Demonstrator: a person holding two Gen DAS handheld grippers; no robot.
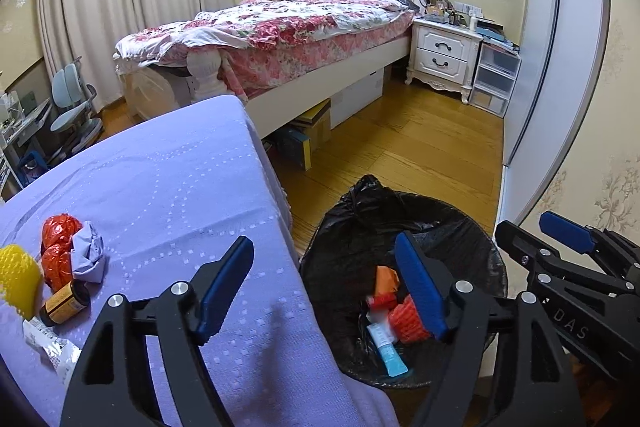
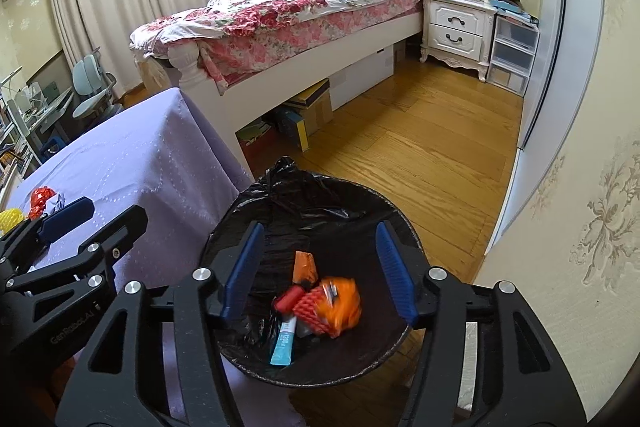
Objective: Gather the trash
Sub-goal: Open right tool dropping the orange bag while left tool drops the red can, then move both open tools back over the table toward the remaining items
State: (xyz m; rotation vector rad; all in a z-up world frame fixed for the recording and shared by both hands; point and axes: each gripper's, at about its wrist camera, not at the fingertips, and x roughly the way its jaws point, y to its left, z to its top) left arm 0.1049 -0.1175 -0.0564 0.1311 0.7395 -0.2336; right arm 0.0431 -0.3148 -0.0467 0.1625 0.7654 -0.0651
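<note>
Two grippers' ribbed blue fingers [image 2: 244, 267] spread over crinkled black bin liner [image 2: 320, 195].

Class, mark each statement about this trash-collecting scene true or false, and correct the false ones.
1. The trash bin is lined with a black bag. True.
2. The right gripper is clamped on a wrapper. False: its jaws are open and empty above the bin.
3. A yellow foam net lies on the purple tablecloth. True.
4. The bin is empty. False: it holds a blue tube, orange wrappers and other trash.
5. The left gripper has its jaws open. True.
6. The small brown bottle is in the bin. False: it lies on the tablecloth.
</note>
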